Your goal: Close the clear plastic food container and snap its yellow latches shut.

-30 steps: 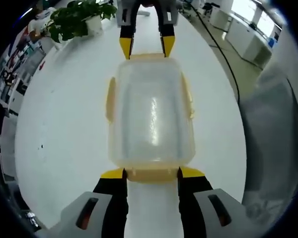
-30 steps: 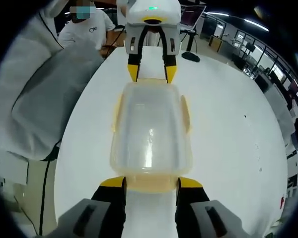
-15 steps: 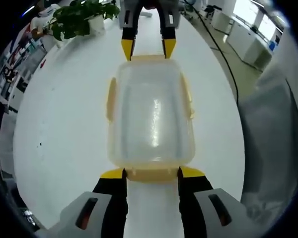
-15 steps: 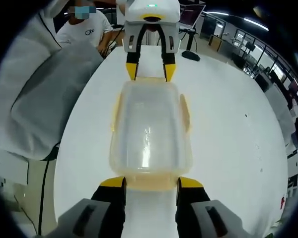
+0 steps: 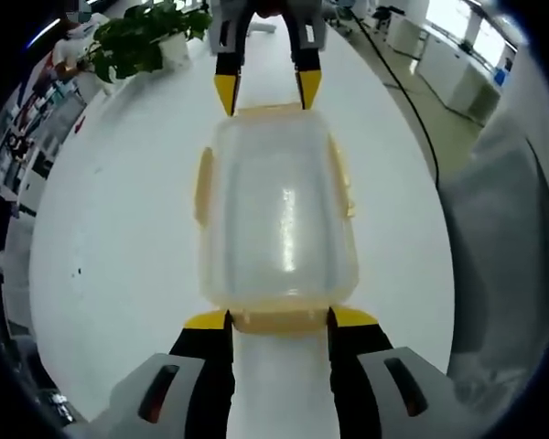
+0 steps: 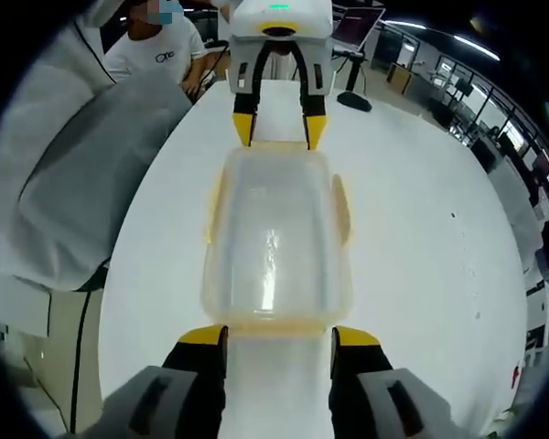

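Note:
A clear plastic container [image 5: 276,215] with its lid on lies lengthwise on the white table [image 5: 110,247]. Yellow latches show on its long sides [image 5: 203,183] and at the near end [image 5: 279,322]. My left gripper [image 5: 279,320] is open, its yellow-tipped jaws either side of that near end latch. My right gripper [image 5: 266,91] stands open at the far end. In the right gripper view the container [image 6: 274,238] runs away from my right gripper [image 6: 276,336], with a thin yellow latch [image 6: 276,322] just ahead of its jaws. The left gripper [image 6: 279,130] is open at the opposite end.
A potted plant [image 5: 142,37] stands at the table's far left. A person's grey sleeve [image 6: 82,174] hangs beside the table, seen also as grey cloth [image 5: 503,247]. Another person in a white shirt [image 6: 160,55] sits beyond, near a laptop [image 6: 352,32].
In the right gripper view the near end latch now shows thinner and a little farther ahead of the jaws. The right gripper has shifted slightly at the far end in the left gripper view.

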Motion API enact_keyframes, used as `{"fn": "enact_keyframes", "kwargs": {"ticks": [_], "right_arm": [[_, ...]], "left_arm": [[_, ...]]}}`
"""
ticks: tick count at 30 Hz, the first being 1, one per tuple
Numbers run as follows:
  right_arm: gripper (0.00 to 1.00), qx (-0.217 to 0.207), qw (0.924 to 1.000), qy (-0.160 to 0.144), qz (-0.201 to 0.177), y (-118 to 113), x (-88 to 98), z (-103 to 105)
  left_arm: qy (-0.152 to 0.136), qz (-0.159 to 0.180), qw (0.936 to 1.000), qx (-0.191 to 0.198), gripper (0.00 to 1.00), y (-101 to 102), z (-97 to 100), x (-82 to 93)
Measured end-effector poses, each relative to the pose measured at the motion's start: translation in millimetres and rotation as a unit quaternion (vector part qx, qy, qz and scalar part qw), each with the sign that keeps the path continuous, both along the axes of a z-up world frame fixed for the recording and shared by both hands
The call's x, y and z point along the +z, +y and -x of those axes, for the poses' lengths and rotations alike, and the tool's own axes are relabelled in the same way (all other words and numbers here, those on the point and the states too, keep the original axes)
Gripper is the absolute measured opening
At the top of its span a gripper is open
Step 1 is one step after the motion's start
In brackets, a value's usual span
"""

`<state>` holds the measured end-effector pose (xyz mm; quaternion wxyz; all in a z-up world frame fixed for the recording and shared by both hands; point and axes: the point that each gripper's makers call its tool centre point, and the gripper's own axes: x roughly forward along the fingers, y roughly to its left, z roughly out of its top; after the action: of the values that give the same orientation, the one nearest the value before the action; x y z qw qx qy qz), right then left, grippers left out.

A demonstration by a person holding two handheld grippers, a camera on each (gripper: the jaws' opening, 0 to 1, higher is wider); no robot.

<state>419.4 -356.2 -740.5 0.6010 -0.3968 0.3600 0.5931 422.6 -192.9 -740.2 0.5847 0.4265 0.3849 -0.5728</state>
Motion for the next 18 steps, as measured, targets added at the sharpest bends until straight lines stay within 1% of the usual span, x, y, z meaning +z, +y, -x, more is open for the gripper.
{"fn": "enact_keyframes", "kwargs": {"ticks": [3, 4, 6, 8, 10, 12, 14, 16, 18], "right_arm": [[0.44, -0.002, 1.0, 0.001, -0.002, 0, 1.5, 1], [0.44, -0.003, 1.0, 0.001, -0.003, 0, 2.5, 1], [0.44, -0.003, 1.0, 0.002, -0.003, -1, 3.5, 1], [0.45, -0.005, 1.0, 0.002, -0.006, 0, 6.2, 2], [0.45, -0.008, 0.9999, 0.003, -0.011, 0, 10.1, 3], [0.44, -0.013, 0.9996, 0.008, -0.022, 3, 13.9, 5], [0.44, -0.024, 0.9992, 0.016, -0.027, 4, 14.9, 6], [0.44, -0.032, 0.999, 0.01, -0.031, 5, 16.7, 3], [0.43, -0.044, 0.9983, 0.011, -0.036, 5, 19.6, 2]], "left_arm": [[0.001, 0.003, 1.0, 0.001, 0.41, 0, 0.3, 1.1], [0.009, 0.006, 0.9999, 0.006, 0.44, -1, 2.1, 1.1], [0.008, 0.004, 1.0, 0.005, 0.48, 1, 2.0, 1.0], [0.008, 0.002, 1.0, 0.003, 0.47, 3, 3.0, 1.7], [0.006, 0.002, 1.0, 0.006, 0.48, 6, 2.4, 2.7], [0.011, 0.011, 0.9996, 0.023, 0.49, 8, 1.1, 5.7], [0.005, 0.011, 0.9995, 0.03, 0.49, 11, -1.8, 7.3], [0.006, 0.017, 0.9988, 0.045, 0.5, 12, -2.9, 9.0], [0.01, 0.029, 0.9979, 0.057, 0.5, 12, -2.3, 12.4]]}}
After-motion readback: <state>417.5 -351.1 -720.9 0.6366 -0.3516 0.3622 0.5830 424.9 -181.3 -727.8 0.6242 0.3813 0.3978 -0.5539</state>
